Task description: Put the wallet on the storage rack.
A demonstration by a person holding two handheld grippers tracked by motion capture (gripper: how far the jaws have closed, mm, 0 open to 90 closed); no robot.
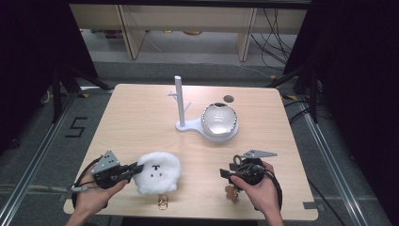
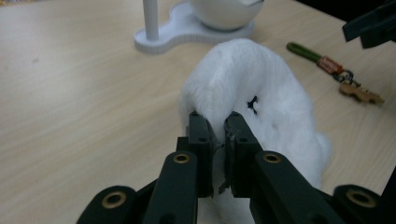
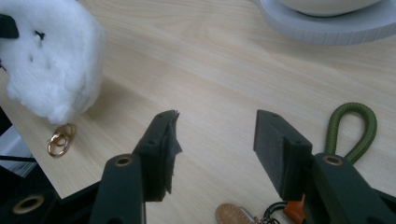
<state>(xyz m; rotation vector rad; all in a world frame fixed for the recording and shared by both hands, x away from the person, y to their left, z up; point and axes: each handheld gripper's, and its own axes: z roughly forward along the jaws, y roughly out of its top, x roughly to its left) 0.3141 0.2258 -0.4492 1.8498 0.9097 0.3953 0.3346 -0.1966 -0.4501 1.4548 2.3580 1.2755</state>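
step: lifting fluffy white plush keychain | left gripper clamped on its edge | right gripper wide, empty | next: hang gold clasp below jaws

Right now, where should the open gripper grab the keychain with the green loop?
Probably the green cord loop. It lies flat and free on the table, sticking out beside the right gripper, whose jaws stand open. Come from above, one jaw each side of the cord; the metal ring and leather tag near the jaws look crowded.

Fluffy white plush with small black face, near table's front edge, perhaps lifted slightly
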